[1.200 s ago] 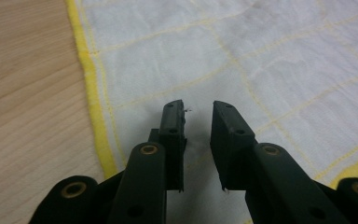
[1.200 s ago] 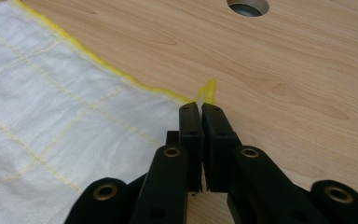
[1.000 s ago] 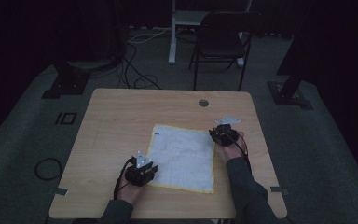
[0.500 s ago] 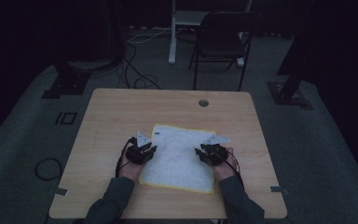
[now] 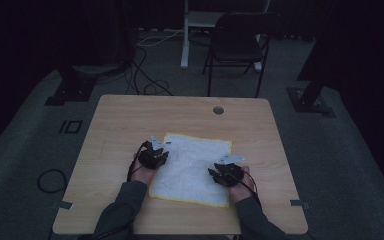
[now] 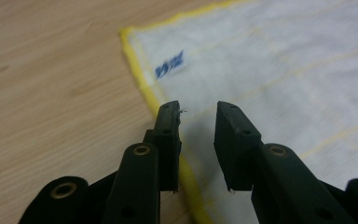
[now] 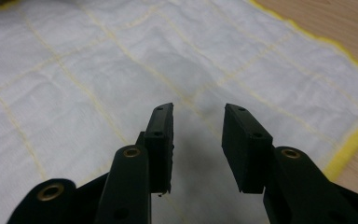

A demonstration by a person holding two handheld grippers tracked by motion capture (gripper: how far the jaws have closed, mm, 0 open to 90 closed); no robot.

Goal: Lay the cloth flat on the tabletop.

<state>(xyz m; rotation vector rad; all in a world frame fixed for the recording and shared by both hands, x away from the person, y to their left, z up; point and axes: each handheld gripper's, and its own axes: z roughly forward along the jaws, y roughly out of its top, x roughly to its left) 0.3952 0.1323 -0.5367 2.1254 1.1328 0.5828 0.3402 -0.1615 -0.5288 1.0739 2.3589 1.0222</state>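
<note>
Wooden table (image 5: 130, 120), cable hole (image 5: 218, 110); dark room, folding chair (image 5: 240, 45) behind. White yellow-edged cloth (image 5: 195, 167) flat at centre. Left gripper (image 5: 153, 156) spread at its left edge; right gripper (image 5: 226, 172), jaws just opening, empty, over cloth.

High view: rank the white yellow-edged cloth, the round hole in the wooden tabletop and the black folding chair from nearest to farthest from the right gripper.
1. White yellow-edged cloth: directly under the right gripper.
2. Round hole in the wooden tabletop: near the table's far edge.
3. Black folding chair: on the floor beyond the table.
</note>
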